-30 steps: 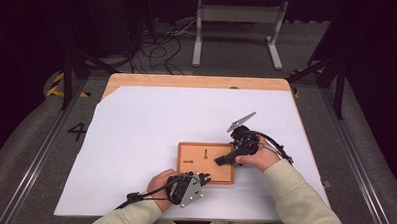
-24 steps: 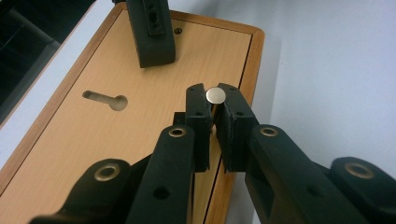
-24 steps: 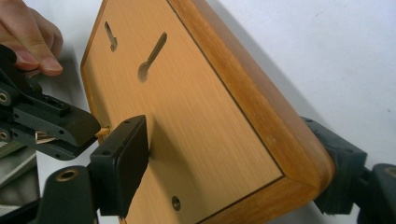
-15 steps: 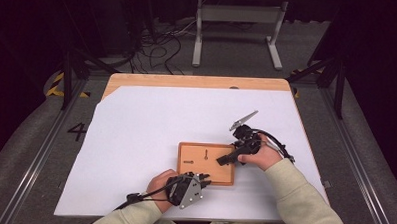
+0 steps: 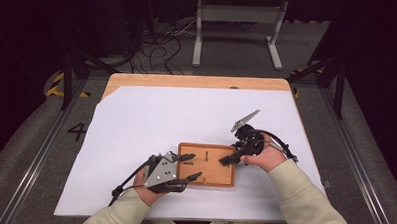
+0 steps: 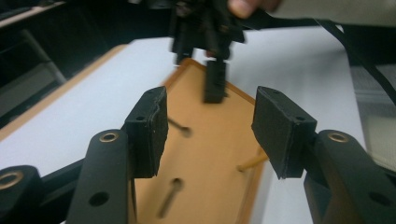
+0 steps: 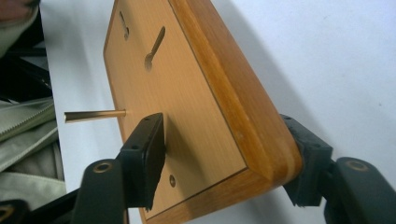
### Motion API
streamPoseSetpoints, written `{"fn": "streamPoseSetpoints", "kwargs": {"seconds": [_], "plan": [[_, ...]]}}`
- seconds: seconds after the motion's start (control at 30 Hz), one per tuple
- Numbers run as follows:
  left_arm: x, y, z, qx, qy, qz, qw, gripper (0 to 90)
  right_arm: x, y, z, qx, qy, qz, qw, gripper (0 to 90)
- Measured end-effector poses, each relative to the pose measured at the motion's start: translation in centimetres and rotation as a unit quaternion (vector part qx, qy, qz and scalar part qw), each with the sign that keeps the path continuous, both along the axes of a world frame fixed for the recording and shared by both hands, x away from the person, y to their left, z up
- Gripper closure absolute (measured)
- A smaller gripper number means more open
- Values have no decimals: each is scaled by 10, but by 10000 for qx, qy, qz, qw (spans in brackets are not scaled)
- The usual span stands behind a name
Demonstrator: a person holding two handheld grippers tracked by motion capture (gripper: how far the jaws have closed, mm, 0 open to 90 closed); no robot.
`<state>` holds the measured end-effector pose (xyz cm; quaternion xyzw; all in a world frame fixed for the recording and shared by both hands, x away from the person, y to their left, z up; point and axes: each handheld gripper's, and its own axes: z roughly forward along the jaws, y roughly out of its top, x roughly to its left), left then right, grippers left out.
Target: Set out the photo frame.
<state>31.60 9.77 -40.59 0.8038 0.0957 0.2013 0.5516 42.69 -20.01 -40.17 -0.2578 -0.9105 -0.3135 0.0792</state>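
Straddling the right corner of the wooden board [image 5: 206, 165], the right tongs [image 5: 228, 161] have been closing but are not yet clamped, likely to steady it. Left tongs [image 5: 190, 167], jaws just opening and empty, hover over its pegs [image 6: 252, 162].

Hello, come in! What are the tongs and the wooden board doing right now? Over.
Left tongs open, just opening, nothing between. Right tongs straddle corner of wooden board, closing. Pegs stand in it. Nothing blocking.

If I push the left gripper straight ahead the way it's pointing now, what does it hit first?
Probably the wooden board: the left gripper, jaws just opened and empty, aims along its face toward the pegs and, farther on, the right gripper at the far edge. Depth is hard to judge.
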Motion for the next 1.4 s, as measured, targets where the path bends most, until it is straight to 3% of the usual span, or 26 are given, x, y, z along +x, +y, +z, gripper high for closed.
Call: {"fn": "streamPoseSetpoints", "kwargs": {"seconds": [0.13, 0.3, 0.5, 0.7, 0.9, 1.03, 1.2, 1.4], "plan": [[6, 15, 6, -247, 38, 274, 9993, 457, -6, 0, 7, -53, -131, 108, 9998, 445], [16, 38, 13, -569, 92, 754, 9955, 453, -16, 0, 18, -151, -269, 307, 9991, 503], [25, 54, 12, -709, 183, 1009, 9922, 446, -25, 1, 27, -293, -419, 561, 9971, 561], [31, 58, 7, -661, 277, 1158, 9907, 439, -34, 2, 34, -350, -517, 888, 9941, 609], [34, 57, 2, -570, 386, 1200, 9904, 435, -40, 2, 37, -328, -451, 1095, 9924, 649], [37, 62, 0, -701, 486, 1271, 9882, 433, -44, 7, 36, -399, -477, 1211, 9907, 656], [40, 66, -4, -752, 603, 1344, 9862, 435, -52, 20, 33, -611, -472, 1544, 9850, 697], [42, 67, -6, -733, 650, 1360, 9859, 436, -57, 21, 33, -603, -548, 1521, 9850, 712]]}}
